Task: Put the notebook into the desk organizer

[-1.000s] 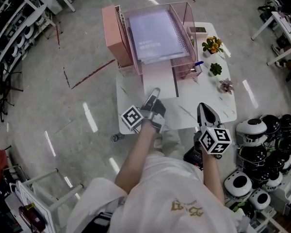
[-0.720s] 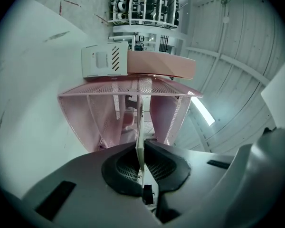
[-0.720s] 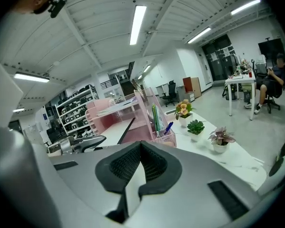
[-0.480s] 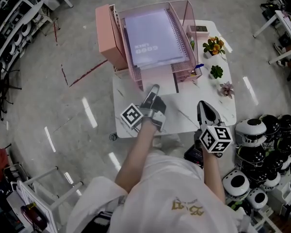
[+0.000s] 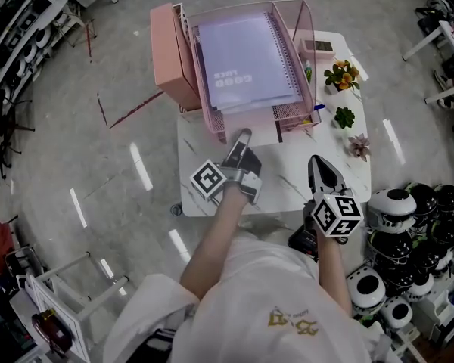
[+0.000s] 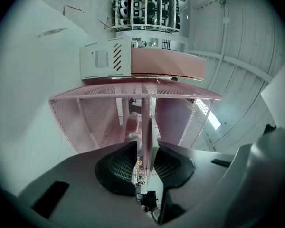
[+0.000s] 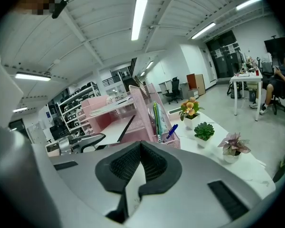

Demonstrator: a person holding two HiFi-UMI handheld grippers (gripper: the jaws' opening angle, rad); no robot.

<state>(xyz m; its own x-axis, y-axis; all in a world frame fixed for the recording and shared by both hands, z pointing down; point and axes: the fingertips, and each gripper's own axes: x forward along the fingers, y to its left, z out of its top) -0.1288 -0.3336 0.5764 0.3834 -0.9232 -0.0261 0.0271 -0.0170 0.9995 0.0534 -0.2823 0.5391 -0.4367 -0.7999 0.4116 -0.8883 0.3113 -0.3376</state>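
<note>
Our left fingers are opening, our right fingers are shut tight.
A pink organizer edge sits between the left ones; the notebook lies inside.

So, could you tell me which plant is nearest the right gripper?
The pink-leaved plant, nearest you; the green plant and orange-flowered plant sit farther back.

The right tongs fill the lower part of the frame, their tips closed together with nothing between them. Just behind them, in the centre, the pink mesh desk organizer stands on the white counter, with pens upright in its near compartment. To the right of it three small potted plants stand in a row. At the far right edge a person sits on a chair
</note>
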